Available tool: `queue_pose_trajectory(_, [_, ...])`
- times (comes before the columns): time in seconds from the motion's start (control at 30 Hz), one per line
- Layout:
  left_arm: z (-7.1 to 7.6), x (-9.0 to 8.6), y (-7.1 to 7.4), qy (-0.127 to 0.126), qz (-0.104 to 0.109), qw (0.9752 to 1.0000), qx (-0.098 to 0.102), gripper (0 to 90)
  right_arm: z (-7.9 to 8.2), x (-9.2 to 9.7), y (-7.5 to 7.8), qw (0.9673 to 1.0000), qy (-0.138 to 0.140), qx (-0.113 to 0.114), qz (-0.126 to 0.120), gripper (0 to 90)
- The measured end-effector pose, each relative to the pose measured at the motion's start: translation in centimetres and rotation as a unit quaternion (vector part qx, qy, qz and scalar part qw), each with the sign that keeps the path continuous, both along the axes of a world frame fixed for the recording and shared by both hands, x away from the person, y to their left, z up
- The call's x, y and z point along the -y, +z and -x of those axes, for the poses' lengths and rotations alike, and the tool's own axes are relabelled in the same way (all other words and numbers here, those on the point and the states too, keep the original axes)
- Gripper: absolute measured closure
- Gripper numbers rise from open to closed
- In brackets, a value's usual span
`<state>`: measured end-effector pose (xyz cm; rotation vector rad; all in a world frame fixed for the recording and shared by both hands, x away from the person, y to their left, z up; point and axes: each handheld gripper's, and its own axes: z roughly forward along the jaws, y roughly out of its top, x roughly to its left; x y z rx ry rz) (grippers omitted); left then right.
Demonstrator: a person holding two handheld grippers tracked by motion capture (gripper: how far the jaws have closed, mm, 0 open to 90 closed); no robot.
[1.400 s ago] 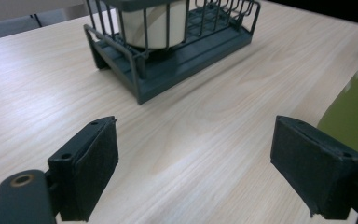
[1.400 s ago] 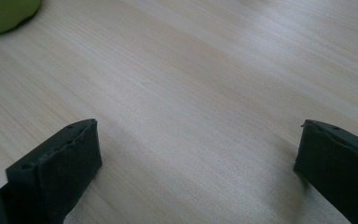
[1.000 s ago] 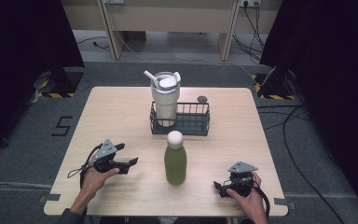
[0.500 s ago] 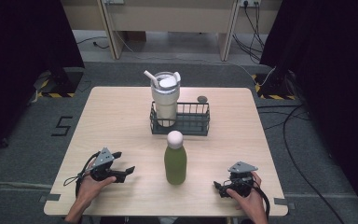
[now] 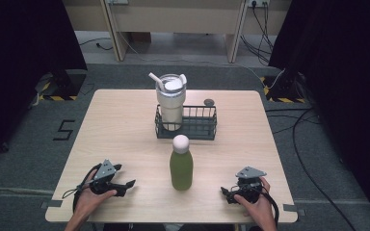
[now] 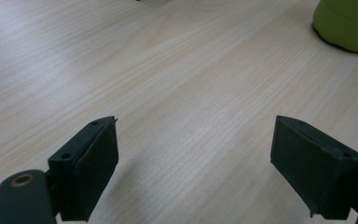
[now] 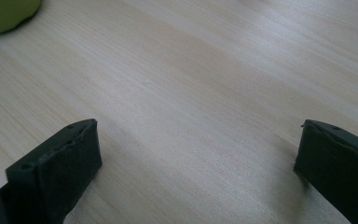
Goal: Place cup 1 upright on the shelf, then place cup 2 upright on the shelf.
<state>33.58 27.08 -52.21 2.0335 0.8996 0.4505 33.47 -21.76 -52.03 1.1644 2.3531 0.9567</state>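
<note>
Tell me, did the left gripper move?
Yes. The left gripper has slid back toward the table's near edge, farther from the wire basket; the green bottle stayed put.

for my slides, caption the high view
Both open grippers, left and right, rest beside a green bottle.

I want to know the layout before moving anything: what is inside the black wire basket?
Inside the black wire basket a cream tumbler with lid and straw stands at its left end. The right part looks empty. The basket floor under the tumbler is covered, so anything there is hidden.
</note>
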Motion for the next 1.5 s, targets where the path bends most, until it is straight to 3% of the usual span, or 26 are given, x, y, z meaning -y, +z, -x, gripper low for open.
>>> queue_pose_trajectory(0.13, [0.3, 0.0, -0.1, 0.000, -0.015, 0.9999, -0.003, 14.8, 0.0, 0.0, 0.0, 1.0000, 0.000, 0.000, 0.000, 0.4])
queue_pose_trajectory(0.3, [0.5, 0.1, -0.2, 0.001, -0.049, 0.9987, -0.013, 14.8, 0.0, 0.0, 0.0, 1.0000, 0.000, 0.000, 0.000, 0.4])
queue_pose_trajectory(0.37, [0.5, 0.1, -0.2, 0.001, -0.049, 0.9987, -0.013, 14.5, 0.0, 0.0, 0.0, 1.0000, 0.000, 0.000, 0.000, 0.4])
queue_pose_trajectory(0.5, [0.1, -0.2, -0.3, 0.005, -0.032, 0.9987, -0.039, 14.5, 0.0, 0.0, 0.0, 1.0000, 0.000, 0.000, 0.000, 0.4])
queue_pose_trajectory(0.97, [0.1, -0.2, -0.3, 0.004, -0.033, 0.9987, -0.040, 14.2, 0.2, -0.1, 0.0, 1.0000, 0.004, 0.003, 0.001, 2.9])
queue_pose_trajectory(1.03, [0.1, -0.2, -0.3, 0.004, -0.031, 0.9987, -0.040, 13.9, 0.3, -0.2, 0.1, 1.0000, 0.004, 0.008, -0.003, 8.4])
queue_pose_trajectory(1.1, [0.1, -0.2, -0.3, 0.003, -0.032, 0.9987, -0.041, 13.6, 0.5, -0.2, 0.2, 0.9998, -0.001, 0.016, -0.012, 19.5])
queue_pose_trajectory(1.23, [0.1, -0.2, -0.3, 0.003, -0.032, 0.9987, -0.041, 13.5, 0.7, -0.3, 0.3, 0.9996, -0.003, 0.025, -0.012, 17.6])
queue_pose_trajectory(1.5, [0.1, -0.2, -0.3, 0.003, -0.032, 0.9986, -0.041, 13.4, 1.4, -1.1, 1.1, 0.9979, 0.024, 0.053, -0.030, 15.4])
